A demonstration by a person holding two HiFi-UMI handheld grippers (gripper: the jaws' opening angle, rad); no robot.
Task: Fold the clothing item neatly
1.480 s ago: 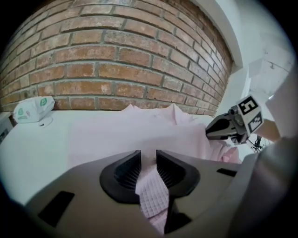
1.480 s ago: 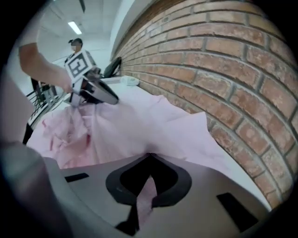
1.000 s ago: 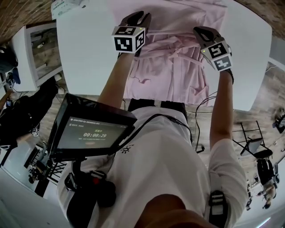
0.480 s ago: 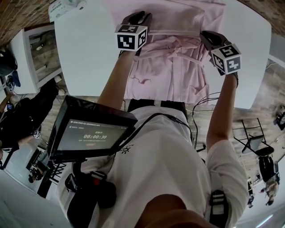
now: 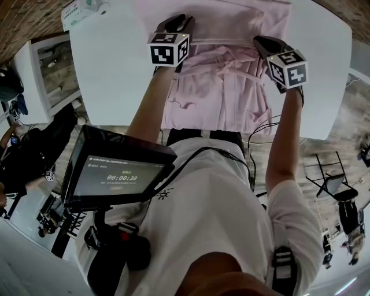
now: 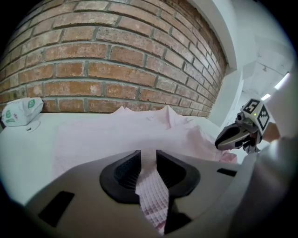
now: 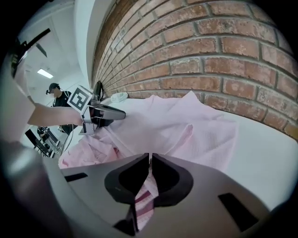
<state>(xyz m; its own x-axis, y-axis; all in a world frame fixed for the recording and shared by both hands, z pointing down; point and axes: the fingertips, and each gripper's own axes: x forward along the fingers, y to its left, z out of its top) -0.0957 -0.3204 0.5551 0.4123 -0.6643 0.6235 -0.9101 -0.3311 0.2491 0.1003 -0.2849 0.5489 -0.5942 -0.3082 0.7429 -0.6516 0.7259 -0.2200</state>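
Note:
A pale pink garment (image 5: 225,87) lies spread on the white table (image 5: 115,69), its near part bunched and hanging over the front edge. My left gripper (image 5: 179,23) is shut on a waffle-textured fold (image 6: 153,200) at the garment's left side. At the garment's right side, my right gripper (image 5: 263,43) holds a strip of the cloth (image 7: 144,200). Its jaws are opening, though the pads still pinch the cloth. In the left gripper view my left gripper (image 6: 149,162) faces the flat upper half. The right gripper (image 7: 150,162) looks across the garment (image 7: 186,135) toward the left one (image 7: 109,114).
A brick wall (image 6: 116,60) backs the table. A white and green packet (image 5: 84,8) sits at the table's far left corner. A white shelf unit (image 5: 46,69) stands left of the table. A screen (image 5: 115,173) hangs at the person's chest. A person (image 7: 56,93) stands far off.
My right gripper drifted out toward the right and near edge, then came back a little toward the garment. The left gripper has stayed almost still, holding its fold.

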